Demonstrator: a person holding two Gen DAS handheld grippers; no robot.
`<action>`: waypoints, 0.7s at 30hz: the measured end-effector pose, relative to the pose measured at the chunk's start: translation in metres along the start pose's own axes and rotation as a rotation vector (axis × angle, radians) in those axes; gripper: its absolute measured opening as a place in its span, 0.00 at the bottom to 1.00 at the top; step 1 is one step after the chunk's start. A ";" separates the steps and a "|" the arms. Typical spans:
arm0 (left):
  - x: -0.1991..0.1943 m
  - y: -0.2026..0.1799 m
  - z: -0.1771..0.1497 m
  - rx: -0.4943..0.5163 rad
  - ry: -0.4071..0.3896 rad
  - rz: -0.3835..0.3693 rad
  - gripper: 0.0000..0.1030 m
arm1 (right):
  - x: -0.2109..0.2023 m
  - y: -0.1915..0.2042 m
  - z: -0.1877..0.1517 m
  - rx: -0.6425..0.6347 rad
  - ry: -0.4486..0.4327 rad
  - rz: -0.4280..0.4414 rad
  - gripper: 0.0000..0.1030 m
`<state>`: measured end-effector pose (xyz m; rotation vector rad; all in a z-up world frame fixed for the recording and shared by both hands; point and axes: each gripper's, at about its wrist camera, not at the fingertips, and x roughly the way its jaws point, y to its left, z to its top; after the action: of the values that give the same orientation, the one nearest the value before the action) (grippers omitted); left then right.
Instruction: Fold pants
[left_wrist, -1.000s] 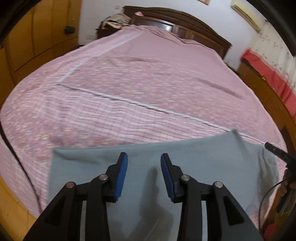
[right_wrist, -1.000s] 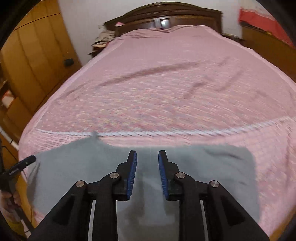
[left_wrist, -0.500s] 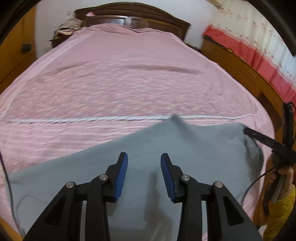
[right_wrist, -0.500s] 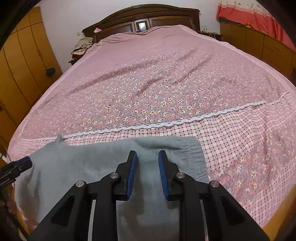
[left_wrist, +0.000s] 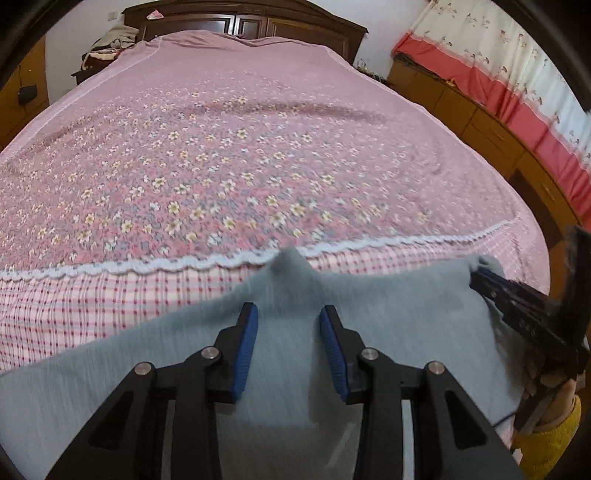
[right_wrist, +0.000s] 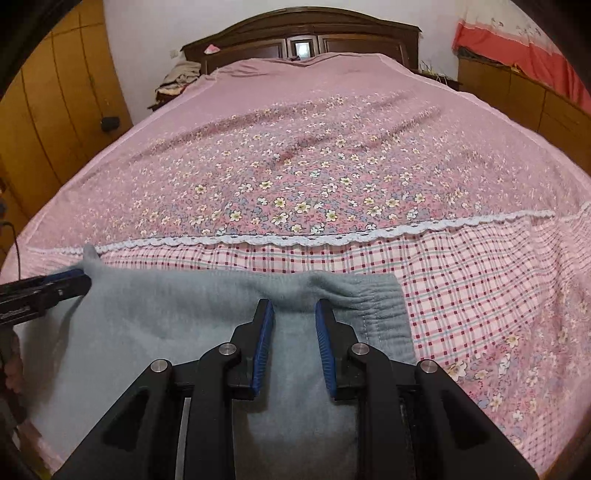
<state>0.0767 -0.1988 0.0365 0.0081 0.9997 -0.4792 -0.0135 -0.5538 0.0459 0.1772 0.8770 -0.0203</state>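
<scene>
Grey-blue fleece pants (left_wrist: 388, 314) lie flat across the near edge of the bed; they also show in the right wrist view (right_wrist: 166, 314), with the gathered waistband (right_wrist: 369, 299) at the right end. My left gripper (left_wrist: 289, 325) is open and empty, just above the pants near their pointed crotch tip (left_wrist: 291, 258). My right gripper (right_wrist: 294, 314) is open and empty, hovering over the upper edge of the pants beside the waistband. Each gripper appears at the edge of the other's view, at the pants' far end.
The bed has a pink floral and checked cover (right_wrist: 295, 166) with a white lace strip (right_wrist: 332, 238). A dark wooden headboard (right_wrist: 303, 33) stands at the far end. Wooden wardrobes (right_wrist: 55, 110) are on the left, and low cabinets (left_wrist: 480, 122) with red curtains on the right.
Both grippers have swung and moved forward over the pants. The left view has turned right, toward the crotch tip; the right gripper has come nearer to the waistband. Both stay open.
</scene>
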 end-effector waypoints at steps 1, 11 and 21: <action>0.002 0.001 0.001 -0.005 0.001 0.001 0.37 | 0.000 -0.002 -0.001 0.013 -0.001 0.011 0.23; -0.024 0.011 -0.004 -0.015 0.003 0.048 0.37 | -0.043 -0.021 0.001 0.137 -0.050 0.006 0.29; -0.065 0.047 -0.029 -0.071 -0.023 0.143 0.38 | -0.085 -0.053 -0.018 0.252 -0.080 -0.022 0.34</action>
<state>0.0427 -0.1254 0.0627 0.0102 0.9855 -0.3119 -0.0864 -0.6075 0.0919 0.3992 0.7952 -0.1581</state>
